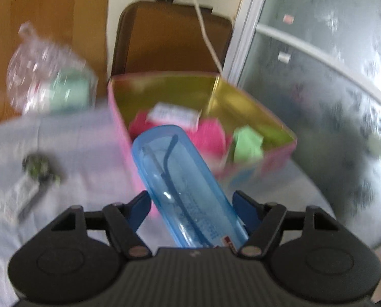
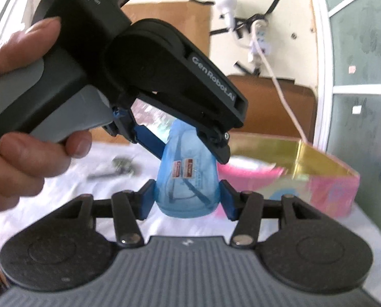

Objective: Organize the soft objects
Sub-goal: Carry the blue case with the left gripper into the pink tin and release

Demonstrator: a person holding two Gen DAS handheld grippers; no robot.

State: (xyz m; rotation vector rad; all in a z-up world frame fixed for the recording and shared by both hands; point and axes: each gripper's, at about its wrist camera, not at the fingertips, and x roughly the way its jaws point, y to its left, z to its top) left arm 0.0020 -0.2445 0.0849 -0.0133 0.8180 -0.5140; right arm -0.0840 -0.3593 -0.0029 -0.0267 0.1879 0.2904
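The pink cardboard box with gold inside walls stands on the white cloth. In front of the box, the translucent blue plastic case is pinched by the left gripper at one end and the right gripper at the other.

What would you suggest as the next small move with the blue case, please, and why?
Probably ease the right gripper open and back. The blue case sits between the blue fingers of both grippers, and the left gripper already points it toward the open pink box just ahead, so one grip seems enough to carry it over the rim.
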